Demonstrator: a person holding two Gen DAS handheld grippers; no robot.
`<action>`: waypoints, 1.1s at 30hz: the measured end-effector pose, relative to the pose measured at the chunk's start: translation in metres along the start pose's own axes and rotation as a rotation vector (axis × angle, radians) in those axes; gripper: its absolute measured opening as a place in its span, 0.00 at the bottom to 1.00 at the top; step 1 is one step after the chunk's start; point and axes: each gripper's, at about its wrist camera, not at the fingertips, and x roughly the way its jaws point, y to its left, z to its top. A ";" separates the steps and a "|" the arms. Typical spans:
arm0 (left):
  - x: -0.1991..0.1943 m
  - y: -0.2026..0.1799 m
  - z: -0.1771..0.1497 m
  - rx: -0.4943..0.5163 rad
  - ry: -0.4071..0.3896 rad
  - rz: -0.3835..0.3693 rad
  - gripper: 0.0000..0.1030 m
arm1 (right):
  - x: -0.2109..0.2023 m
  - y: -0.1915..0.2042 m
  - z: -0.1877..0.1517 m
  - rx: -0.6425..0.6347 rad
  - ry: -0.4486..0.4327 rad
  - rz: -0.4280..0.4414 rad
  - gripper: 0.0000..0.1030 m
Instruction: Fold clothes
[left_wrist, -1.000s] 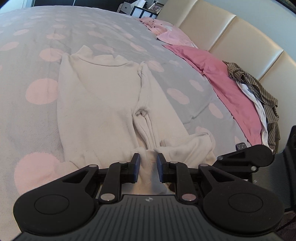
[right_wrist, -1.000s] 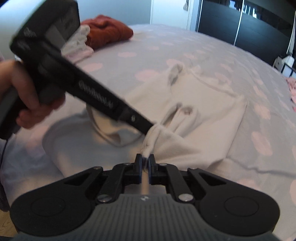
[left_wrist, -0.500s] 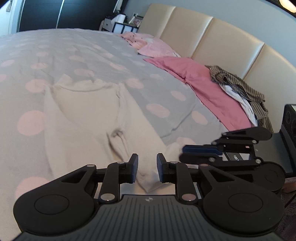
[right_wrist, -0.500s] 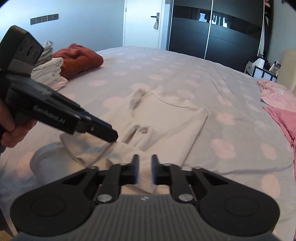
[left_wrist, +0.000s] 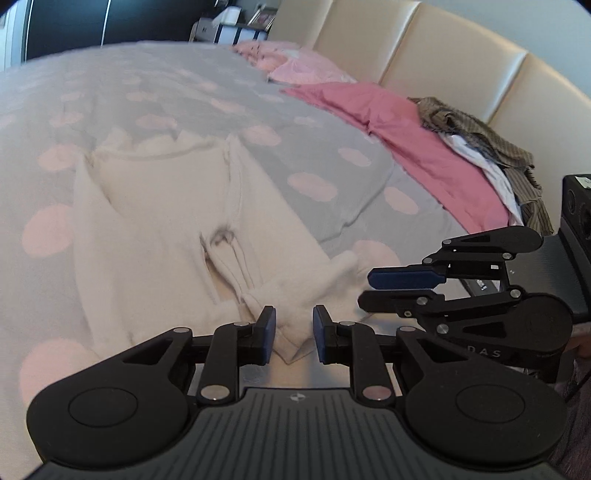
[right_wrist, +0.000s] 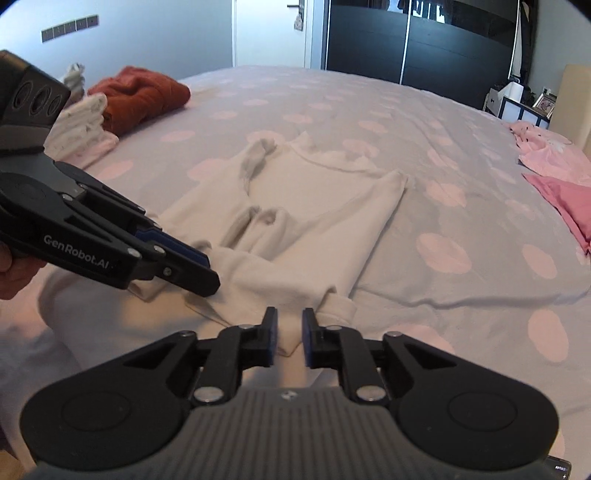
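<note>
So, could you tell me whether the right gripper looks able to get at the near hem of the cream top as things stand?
Probably yes. The right gripper is open and empty just short of the cream top; its near hem lies flat on the bedspread directly ahead, nothing between. The left gripper sits off to the side.

Both grippers, left gripper (left_wrist: 294, 329) and right gripper (right_wrist: 287, 337), are matte black with blue pads, silver screws and white "GenRobot.AI" lettering.
</note>
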 end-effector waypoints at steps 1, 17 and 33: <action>-0.009 -0.003 0.000 0.025 -0.017 0.008 0.21 | -0.006 0.002 0.000 -0.013 -0.011 0.003 0.25; -0.052 -0.091 -0.127 0.801 0.038 0.383 0.46 | -0.060 0.088 -0.071 -0.475 -0.036 -0.022 0.71; 0.016 -0.088 -0.168 1.179 0.094 0.620 0.41 | -0.009 0.113 -0.109 -1.021 -0.019 -0.289 0.60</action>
